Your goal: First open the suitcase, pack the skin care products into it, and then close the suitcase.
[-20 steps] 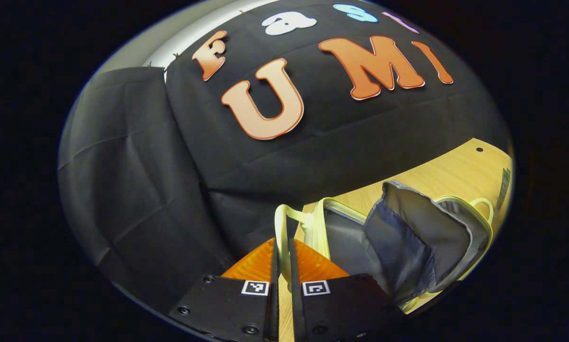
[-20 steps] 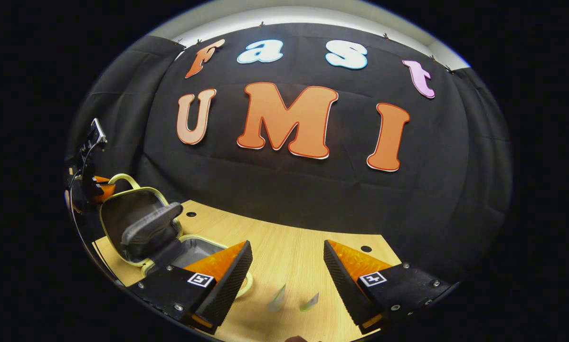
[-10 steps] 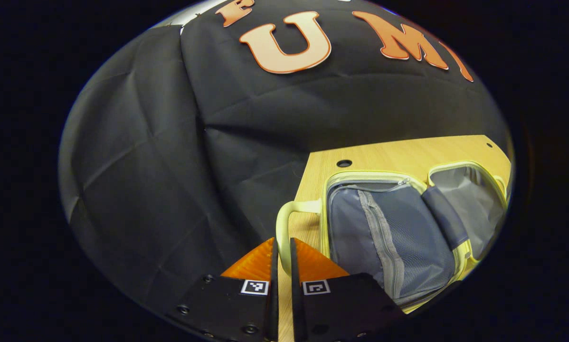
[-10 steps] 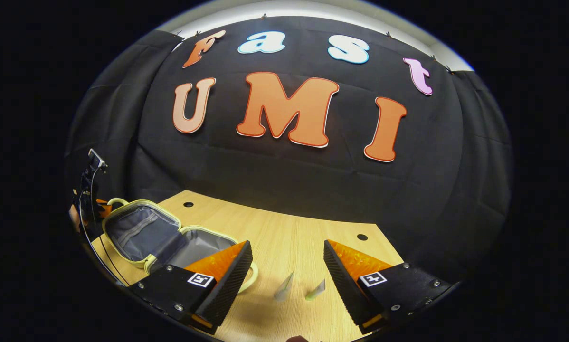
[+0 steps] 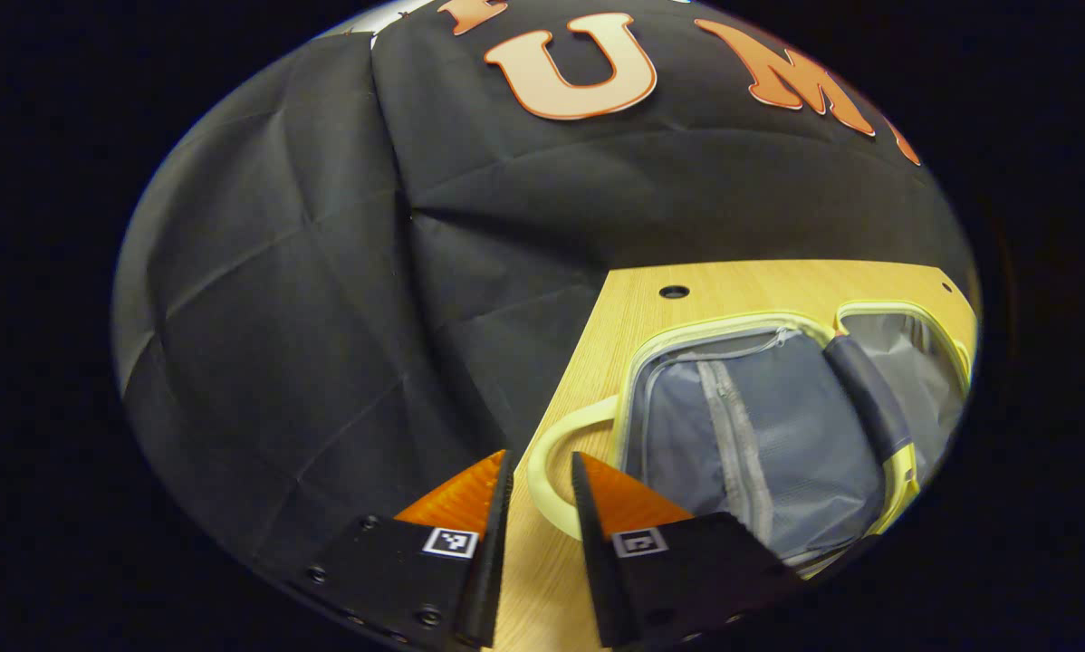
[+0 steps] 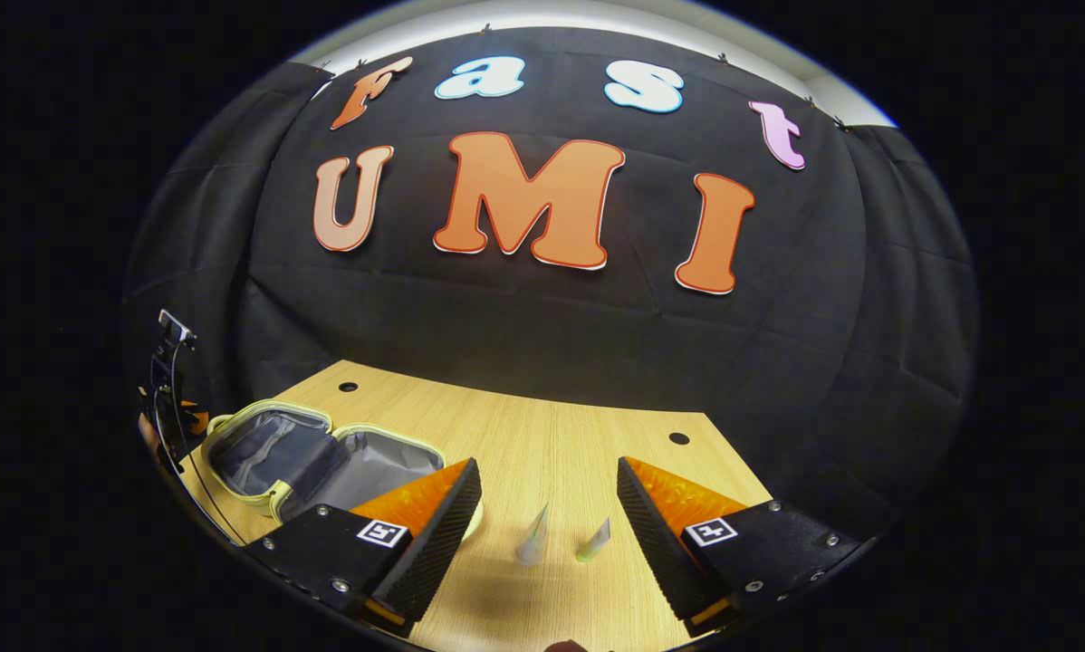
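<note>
**Fingers off the handle, suitcase lying open**

Fingers of my left gripper (image 5: 542, 471) stand slightly parted around the suitcase's pale loop handle (image 5: 547, 457), with a gap on either side, so I judge they grip nothing. My right gripper (image 6: 550, 493) is spread wide and empty, aimed at two small tubes (image 6: 533, 541) on the tabletop (image 6: 552, 435), the skin care products, I take it. The suitcase (image 6: 325, 457) lies open flat, both grey-lined halves up, to their left. Opening looks done; packing comes next, which calls for lowering my right fingers around one tube. The tubes are small and blurred; I cannot tell their caps. The suitcase's far half is cut off in the left gripper view.
</note>
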`<state>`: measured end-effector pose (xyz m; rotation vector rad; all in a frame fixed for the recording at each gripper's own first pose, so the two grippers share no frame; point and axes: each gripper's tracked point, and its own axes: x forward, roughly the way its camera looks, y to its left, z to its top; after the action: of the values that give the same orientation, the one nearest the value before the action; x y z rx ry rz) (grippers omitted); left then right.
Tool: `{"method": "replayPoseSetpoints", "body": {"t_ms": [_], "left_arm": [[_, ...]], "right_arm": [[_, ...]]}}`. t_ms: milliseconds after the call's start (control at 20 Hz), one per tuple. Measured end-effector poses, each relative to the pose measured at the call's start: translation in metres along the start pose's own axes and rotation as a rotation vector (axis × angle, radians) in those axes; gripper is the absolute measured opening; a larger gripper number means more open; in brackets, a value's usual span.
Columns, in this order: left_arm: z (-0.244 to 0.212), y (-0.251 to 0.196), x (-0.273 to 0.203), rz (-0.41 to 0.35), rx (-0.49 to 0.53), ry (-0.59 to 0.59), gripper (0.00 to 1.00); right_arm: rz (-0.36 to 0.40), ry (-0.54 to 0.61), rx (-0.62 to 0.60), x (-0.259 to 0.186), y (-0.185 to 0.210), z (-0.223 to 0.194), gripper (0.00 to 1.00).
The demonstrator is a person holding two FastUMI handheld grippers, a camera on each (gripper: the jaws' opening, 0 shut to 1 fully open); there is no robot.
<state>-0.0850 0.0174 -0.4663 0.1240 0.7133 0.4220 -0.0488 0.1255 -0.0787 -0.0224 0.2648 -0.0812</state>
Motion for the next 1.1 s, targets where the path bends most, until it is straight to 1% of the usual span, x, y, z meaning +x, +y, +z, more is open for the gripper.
{"method": "replayPoseSetpoints", "body": {"t_ms": [100,150,200,250,400,500,550,650,700,800,1000,1050,1100], "left_arm": [[0.018,-0.017,-0.022,-0.02,-0.017,-0.051,0.66],[0.03,-0.024,-0.035,-0.033,-0.018,-0.077,0.65],[0.041,-0.037,-0.049,-0.055,-0.013,-0.106,0.68],[0.051,-0.046,-0.059,-0.057,-0.006,-0.13,0.68],[0.079,-0.086,-0.101,-0.089,0.012,-0.2,0.88],[0.1,-0.109,-0.128,-0.091,0.009,-0.238,0.92],[0.11,-0.121,-0.14,-0.093,0.007,-0.255,0.96],[0.123,-0.153,-0.165,-0.107,-0.006,-0.279,1.0],[0.127,-0.172,-0.177,-0.115,-0.016,-0.291,0.98],[0.137,-0.209,-0.199,-0.144,-0.037,-0.311,0.98],[0.138,-0.285,-0.232,-0.212,-0.039,-0.317,0.98],[0.138,-0.302,-0.239,-0.227,-0.034,-0.322,1.0],[0.137,-0.32,-0.246,-0.246,-0.037,-0.329,0.98]], "right_arm": [[0.007,0.0,0.002,-0.002,-0.006,-0.006,0.95],[0.012,0.001,0.005,-0.002,-0.008,-0.009,0.96],[0.023,-0.002,0.009,-0.001,-0.008,-0.01,0.96],[0.031,-0.007,0.01,0.0,-0.01,-0.01,0.96],[0.078,-0.021,-0.002,0.003,-0.017,-0.011,0.96],[0.107,-0.023,-0.009,0.007,-0.026,-0.013,0.96],[0.123,-0.028,-0.007,0.008,-0.031,-0.013,0.96],[0.155,-0.034,0.002,0.01,-0.043,-0.015,0.96],[0.166,-0.031,0.004,0.011,-0.05,-0.018,0.95],[0.194,-0.03,0.002,0.014,-0.06,-0.023,0.95],[0.244,-0.013,-0.01,0.017,-0.079,-0.042,0.96],[0.257,-0.01,-0.013,0.017,-0.083,-0.047,0.96],[0.27,-0.012,-0.018,0.016,-0.086,-0.052,0.96]]}}
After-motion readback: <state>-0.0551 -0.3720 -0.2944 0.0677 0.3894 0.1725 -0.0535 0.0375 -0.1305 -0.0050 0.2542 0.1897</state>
